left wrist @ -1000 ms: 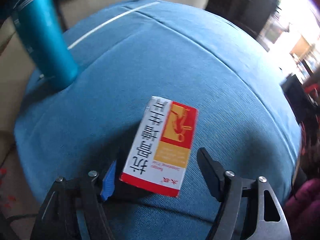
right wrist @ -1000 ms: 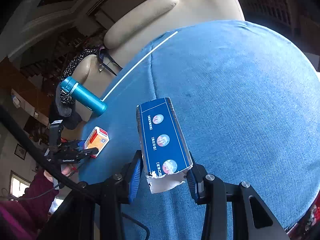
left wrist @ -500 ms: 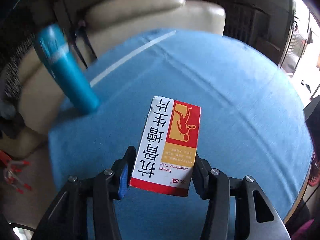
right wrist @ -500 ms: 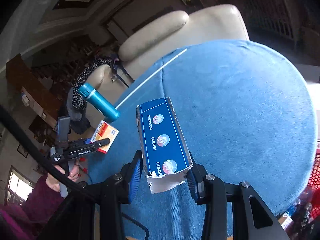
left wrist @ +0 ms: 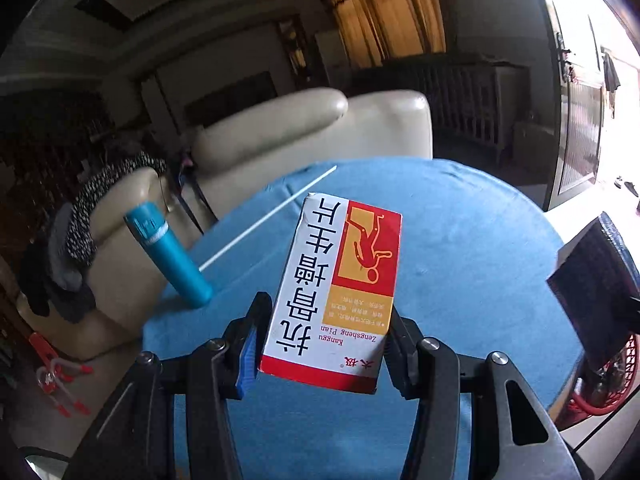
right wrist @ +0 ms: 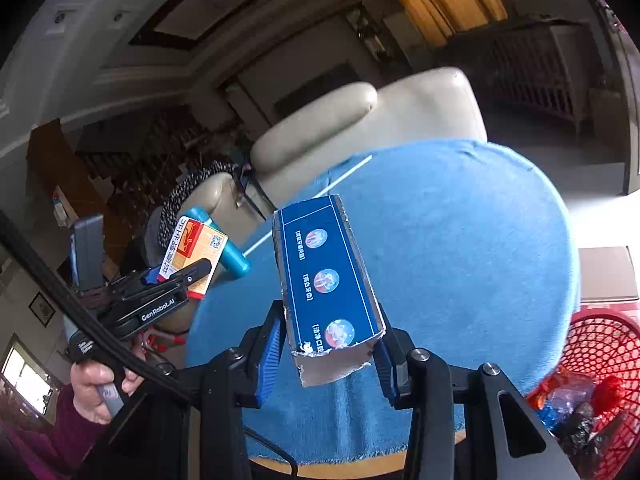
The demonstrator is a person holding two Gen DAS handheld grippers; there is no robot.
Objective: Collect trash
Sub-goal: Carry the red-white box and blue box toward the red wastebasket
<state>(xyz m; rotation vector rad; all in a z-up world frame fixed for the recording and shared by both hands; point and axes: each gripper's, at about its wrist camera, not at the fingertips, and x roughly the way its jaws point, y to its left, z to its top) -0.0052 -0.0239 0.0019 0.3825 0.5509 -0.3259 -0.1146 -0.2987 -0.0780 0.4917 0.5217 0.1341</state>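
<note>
My left gripper is shut on a white, red and orange medicine box, held up above the round blue-covered table. From the right wrist view the same box shows at the left, in the left gripper, with a hand on its handle. My right gripper is shut on a torn dark blue carton, also lifted off the table. A red mesh basket with several wrappers sits low at the right; its rim also shows in the left wrist view.
A teal flask stands at the table's left edge. Cream armchairs stand behind the table, with dark clothes draped on one. A dark block at the right edge is the right tool. Red-tipped clips lie on the floor.
My left gripper closed on the medicine box and lifted it off the table. Both grippers rose and pulled back, so the room, the armchairs and the red basket came into view.
</note>
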